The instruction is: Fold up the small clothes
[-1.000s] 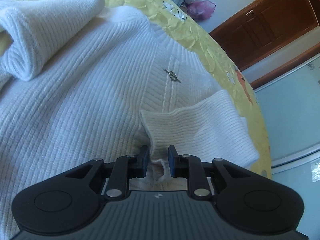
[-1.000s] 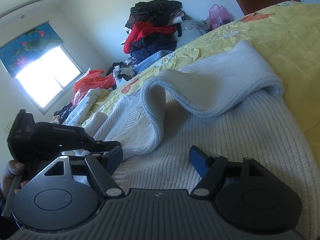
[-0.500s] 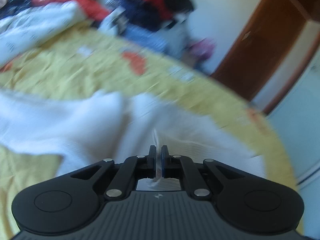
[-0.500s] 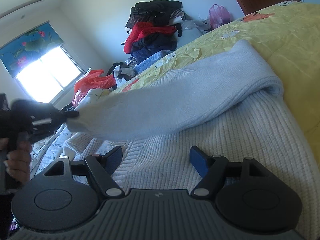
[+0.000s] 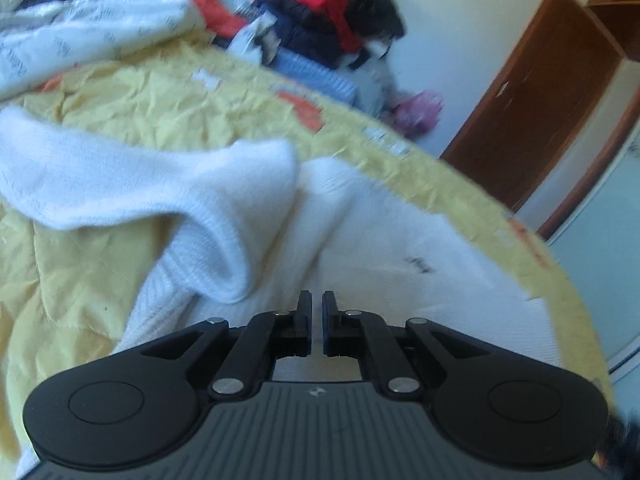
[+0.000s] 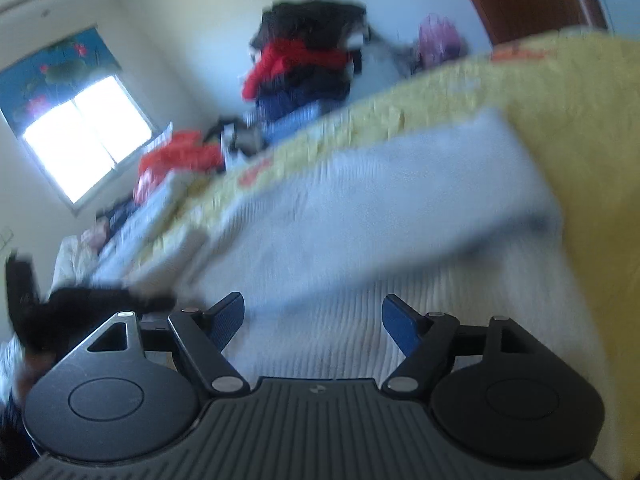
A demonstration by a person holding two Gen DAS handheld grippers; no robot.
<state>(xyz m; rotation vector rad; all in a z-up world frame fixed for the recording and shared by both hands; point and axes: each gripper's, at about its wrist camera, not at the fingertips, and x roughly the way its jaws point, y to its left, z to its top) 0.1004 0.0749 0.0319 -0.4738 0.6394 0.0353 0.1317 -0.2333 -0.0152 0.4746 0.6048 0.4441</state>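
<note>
A white ribbed knit sweater point(image 5: 380, 248) lies spread on a yellow bedspread point(image 5: 140, 92). One sleeve point(image 5: 180, 184) rises in a loose fold at the left of the left wrist view. My left gripper point(image 5: 317, 296) is shut over the sweater's body. In the right wrist view it shows as a dark blur point(image 6: 168, 302) at the left, with a sleeve point(image 6: 380, 208) stretched across the sweater point(image 6: 360, 340) to its tips, so it holds that sleeve's cuff. My right gripper point(image 6: 312, 308) hovers above the sweater's body, its jaws opening with nothing between them.
A pile of red, dark and blue clothes point(image 5: 320, 12) stands at the bed's far side by the wall. White printed bedding point(image 5: 80, 36) and an orange bag lie at the far left. A brown door point(image 5: 540, 100) is at the right. A bright window point(image 6: 88, 136) is behind.
My left gripper shut on the sleeve cuff, lifted and swung across, drawing the sleeve out over the sweater. The right gripper rose a little, and its view is now blurred.
</note>
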